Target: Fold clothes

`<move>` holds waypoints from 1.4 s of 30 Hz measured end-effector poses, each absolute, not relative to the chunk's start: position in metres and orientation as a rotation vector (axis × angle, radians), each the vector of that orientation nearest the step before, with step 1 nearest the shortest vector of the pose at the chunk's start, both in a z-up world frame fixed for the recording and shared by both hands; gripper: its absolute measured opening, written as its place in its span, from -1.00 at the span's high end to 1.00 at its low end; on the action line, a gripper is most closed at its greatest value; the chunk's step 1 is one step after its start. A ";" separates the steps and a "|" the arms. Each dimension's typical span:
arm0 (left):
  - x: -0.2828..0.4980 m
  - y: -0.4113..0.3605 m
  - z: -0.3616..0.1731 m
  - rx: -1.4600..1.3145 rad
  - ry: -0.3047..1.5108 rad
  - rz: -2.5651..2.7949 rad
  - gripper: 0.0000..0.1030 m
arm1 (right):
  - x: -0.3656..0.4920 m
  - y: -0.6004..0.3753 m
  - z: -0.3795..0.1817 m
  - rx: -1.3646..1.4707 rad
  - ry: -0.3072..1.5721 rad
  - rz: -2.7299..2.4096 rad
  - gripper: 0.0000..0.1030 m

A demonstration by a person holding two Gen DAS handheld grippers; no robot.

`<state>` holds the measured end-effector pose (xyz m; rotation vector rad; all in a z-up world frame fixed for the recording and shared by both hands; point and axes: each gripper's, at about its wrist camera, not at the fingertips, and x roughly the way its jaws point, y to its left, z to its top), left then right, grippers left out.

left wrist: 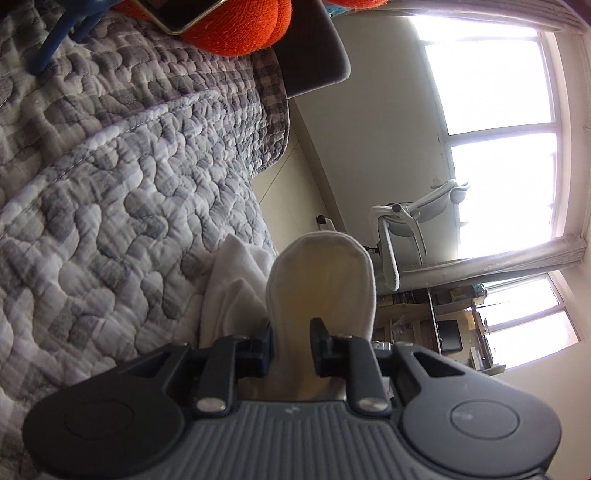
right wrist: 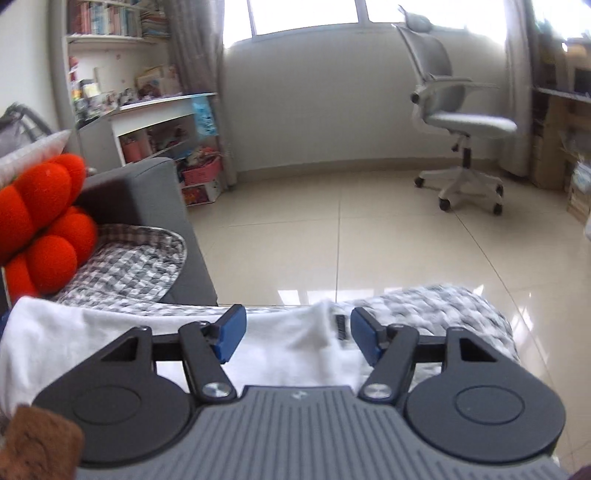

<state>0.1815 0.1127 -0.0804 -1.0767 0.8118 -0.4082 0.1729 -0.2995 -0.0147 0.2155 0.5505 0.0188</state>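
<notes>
In the left wrist view, my left gripper (left wrist: 291, 341) is shut on a white garment (left wrist: 321, 280); a rounded fold of it stands up between the fingers, and more white cloth trails to the left onto the grey quilt (left wrist: 122, 206). In the right wrist view, my right gripper (right wrist: 295, 332) stands open just above the white garment (right wrist: 288, 354), which lies spread flat on the quilt (right wrist: 443, 306). A small dark label on the cloth shows between the blue pads (right wrist: 231, 334).
An orange bumpy cushion (right wrist: 44, 221) sits at the left by the grey sofa arm (right wrist: 147, 199). A phone (left wrist: 177, 14) rests on that cushion. A white office chair (right wrist: 461, 122) stands on the tiled floor. Shelves and a desk line the far wall.
</notes>
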 end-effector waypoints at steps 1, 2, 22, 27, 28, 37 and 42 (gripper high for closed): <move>0.183 0.111 -0.080 -1.066 0.810 -0.411 0.43 | 0.174 -0.300 -0.018 0.219 0.564 0.037 -0.22; 0.183 0.109 -0.079 -1.054 0.807 -0.411 0.39 | 0.174 -0.301 -0.022 0.222 0.578 0.056 -0.22; 0.185 0.104 -0.066 -1.083 0.886 -0.241 0.91 | 0.156 -0.317 0.005 0.417 0.566 0.079 0.80; 0.193 0.115 -0.081 -1.156 0.872 -0.215 0.91 | 0.181 -0.321 -0.026 0.434 0.651 0.026 0.80; 0.193 0.116 -0.082 -1.169 0.877 -0.214 0.91 | 0.182 -0.320 -0.028 0.425 0.656 0.025 0.80; 0.184 0.132 -0.049 -1.085 0.766 -0.170 -0.12 | 0.181 -0.318 -0.026 0.382 0.637 0.045 0.64; 0.192 0.115 -0.028 -0.938 0.711 -0.284 -0.15 | 0.181 -0.315 -0.023 0.324 0.617 0.048 0.64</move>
